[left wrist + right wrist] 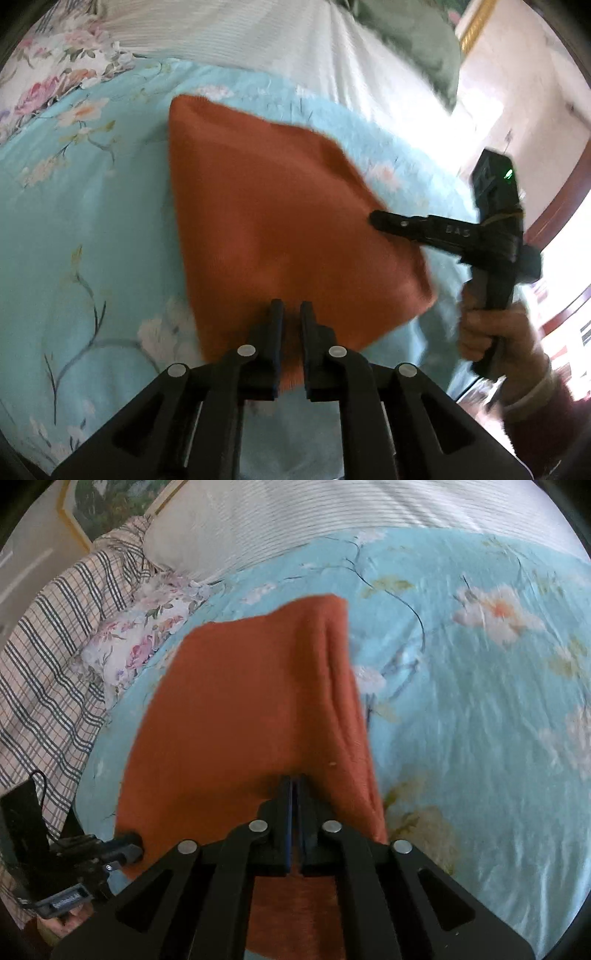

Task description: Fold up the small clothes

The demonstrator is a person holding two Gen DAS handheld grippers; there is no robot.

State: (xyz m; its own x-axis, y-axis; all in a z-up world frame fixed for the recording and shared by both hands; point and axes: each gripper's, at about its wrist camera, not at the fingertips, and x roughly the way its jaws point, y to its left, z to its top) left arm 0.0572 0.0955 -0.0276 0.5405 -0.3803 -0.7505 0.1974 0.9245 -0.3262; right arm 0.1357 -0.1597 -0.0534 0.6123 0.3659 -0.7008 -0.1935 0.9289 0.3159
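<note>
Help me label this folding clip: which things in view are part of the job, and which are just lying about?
Part of the job:
orange cloth
left gripper, shut on its near edge
right gripper, shut on its other edge

Lying about:
blue floral sheet
plaid blanket
white pillow
green fabric

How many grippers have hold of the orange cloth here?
2. The left claw is shut on the orange cloth at its near edge; the right claw is shut on the neighbouring edge, to the right.

Black grippers w/ silver rivets, blue-lined fingers (289,823); maroon sleeve (546,417), pale cuff.
</note>
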